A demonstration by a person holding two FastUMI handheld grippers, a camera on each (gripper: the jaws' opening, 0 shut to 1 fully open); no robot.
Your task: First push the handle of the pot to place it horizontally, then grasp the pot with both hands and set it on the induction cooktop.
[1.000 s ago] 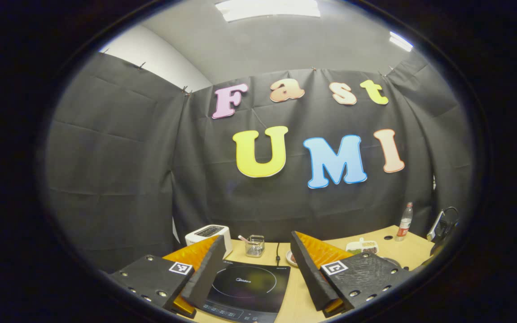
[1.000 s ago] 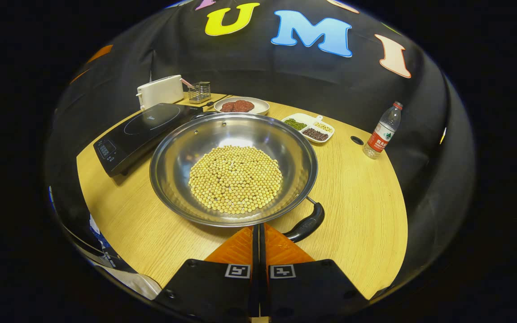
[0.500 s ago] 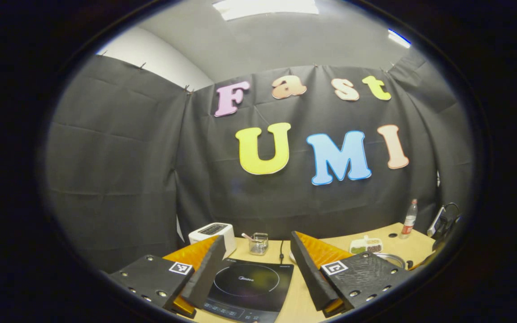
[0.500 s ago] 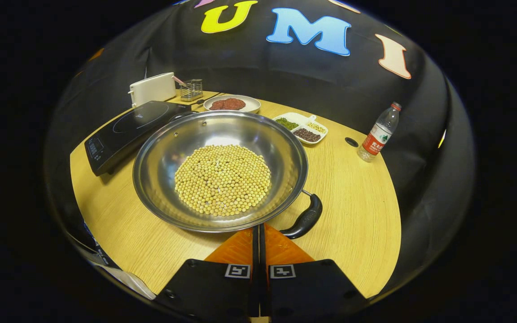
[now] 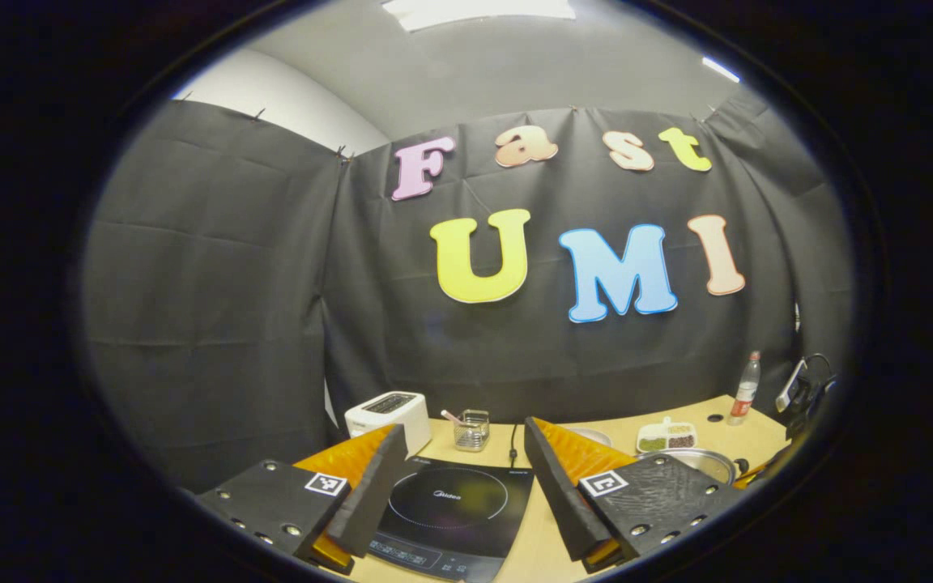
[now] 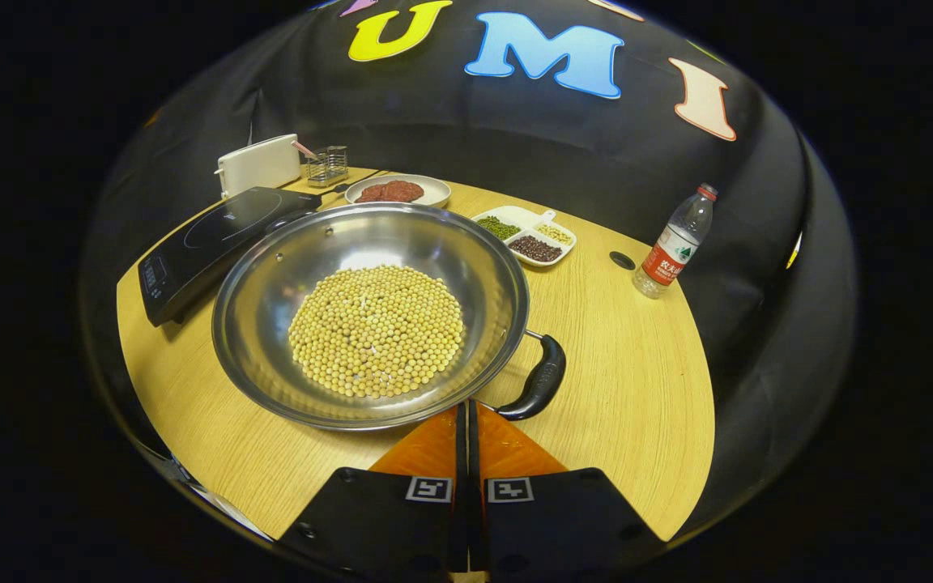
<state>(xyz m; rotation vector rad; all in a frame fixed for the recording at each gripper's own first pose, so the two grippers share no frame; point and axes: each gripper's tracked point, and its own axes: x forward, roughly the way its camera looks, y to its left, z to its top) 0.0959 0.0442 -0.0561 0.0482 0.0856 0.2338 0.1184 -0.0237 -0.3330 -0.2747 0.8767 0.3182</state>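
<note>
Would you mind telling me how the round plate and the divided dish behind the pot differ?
The round plate is a single open circle, while the divided dish is split into compartments. The round plate carries reddish-brown food in one heap; the divided dish holds green, dark and pale beans, each kind apart. The round plate lies nearer the induction cooktop, the divided dish nearer the water bottle. Both are white, lying flat on the table.
</note>
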